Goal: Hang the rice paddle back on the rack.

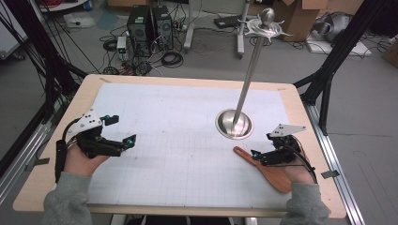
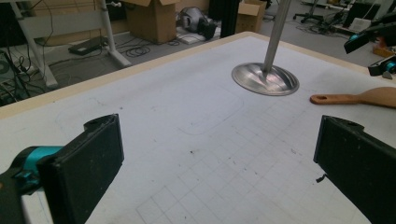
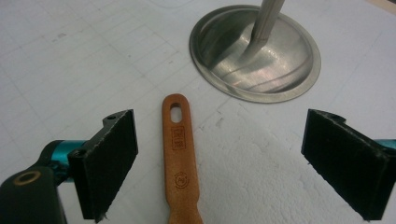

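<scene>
The right gripper view looks down on the wooden spatula [image 3: 180, 161], which lies flat on the desk between the two black fingers [image 3: 112, 163] of the right gripper [image 3: 233, 168]. These fingers are released and stand wide apart; their rough, flat pads do not touch the wood. No earlier picture shows them moving. The spatula handle is narrow and smooth, orange-brown, with a long oval hole at its rounded end and small marks pressed into the surface. This end points to the metal stand [image 3: 254, 53], whose round base is a shallow, shiny dish with a thin pole rising from its middle.

In the high view the right gripper [image 1: 256, 153] hangs over the spatula [image 1: 265, 168], whose broad blade lies under the person's hand, near the desk's right edge. The stand [image 1: 233, 124] is just beyond the handle's tip, apart from it. Its pole leans in the picture and carries a round knob with curved hooks at the top.

The left gripper [image 1: 123, 131] is well apart, near the left edge, and its fingers [image 2: 88, 168] are also released, with only the bare mat between them. The desk [image 1: 291, 101] is light wood with rounded corners, covered by a white mat [image 1: 178, 140] with a fine printed grid. The middle of the mat is free, so there is open room between both hands.

Farther away, on the grey floor, stand computer towers [image 1: 150, 28], cables and cardboard boxes [image 1: 300, 16].
</scene>
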Motion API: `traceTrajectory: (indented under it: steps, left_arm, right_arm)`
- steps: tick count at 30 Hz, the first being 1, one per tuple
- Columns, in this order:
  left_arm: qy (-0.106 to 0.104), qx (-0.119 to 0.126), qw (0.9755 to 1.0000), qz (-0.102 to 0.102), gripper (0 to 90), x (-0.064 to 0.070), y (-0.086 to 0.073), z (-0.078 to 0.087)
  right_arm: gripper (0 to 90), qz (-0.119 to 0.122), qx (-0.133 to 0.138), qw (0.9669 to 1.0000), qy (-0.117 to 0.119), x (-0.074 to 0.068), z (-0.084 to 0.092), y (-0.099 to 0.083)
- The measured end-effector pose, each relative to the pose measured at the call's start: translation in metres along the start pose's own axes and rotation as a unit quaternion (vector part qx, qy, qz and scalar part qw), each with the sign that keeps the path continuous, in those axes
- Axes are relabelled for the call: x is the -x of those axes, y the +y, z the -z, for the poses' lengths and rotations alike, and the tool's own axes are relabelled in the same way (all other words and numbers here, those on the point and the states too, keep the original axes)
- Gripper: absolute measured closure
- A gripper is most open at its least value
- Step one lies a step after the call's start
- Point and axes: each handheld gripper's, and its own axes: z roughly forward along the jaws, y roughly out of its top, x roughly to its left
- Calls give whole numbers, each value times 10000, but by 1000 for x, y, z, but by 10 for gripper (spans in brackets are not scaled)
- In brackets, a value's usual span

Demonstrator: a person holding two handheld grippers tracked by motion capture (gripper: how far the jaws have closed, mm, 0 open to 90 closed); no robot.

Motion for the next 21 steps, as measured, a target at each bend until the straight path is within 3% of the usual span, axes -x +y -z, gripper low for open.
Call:
traceTrajectory:
  steps: [8,21]
  left_arm:
    - [89,91,9999,-17,20,-1,0,6]
    - [136,11,9999,17,20,-2,-4,9]
  right_arm:
    - [94,48,-225,9997,-24,0,-7,0]
    - [95,161,-789,9967,100,-4,-25,2]
